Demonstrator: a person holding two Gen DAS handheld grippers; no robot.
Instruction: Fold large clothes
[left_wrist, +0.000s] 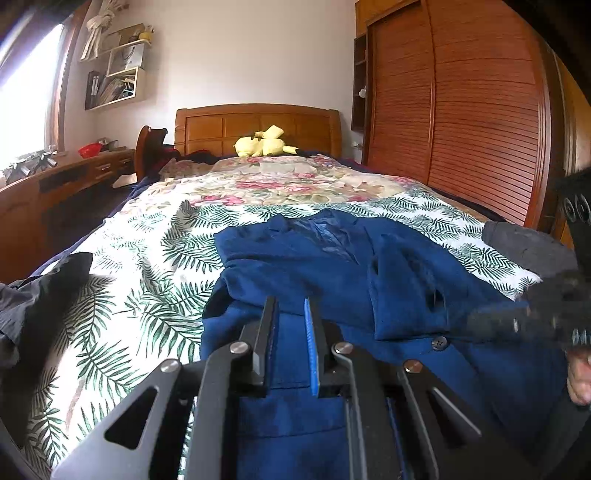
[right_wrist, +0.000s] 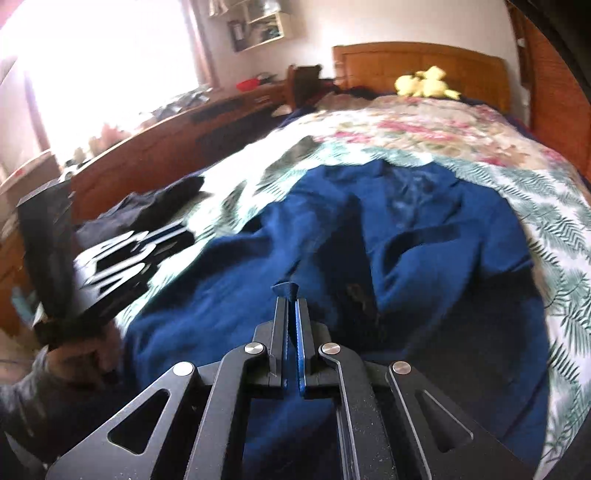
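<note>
Slippage threatens, since both grippers, left (left_wrist: 291, 314) and right (right_wrist: 290, 301), have fingers pinching only thin edges of the blue coat (left_wrist: 332, 266).

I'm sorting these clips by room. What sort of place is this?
A bedroom, most likely: a bed with a wooden headboard, a slatted wardrobe, and a plush toy near the headboard.

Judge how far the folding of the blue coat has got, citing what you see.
Done: blue coat spread on the bed, one side flapped inward. In hand: right gripper shut on a pinch of fabric; left gripper nearly closed on its hem. Left: remaining folds.
</note>
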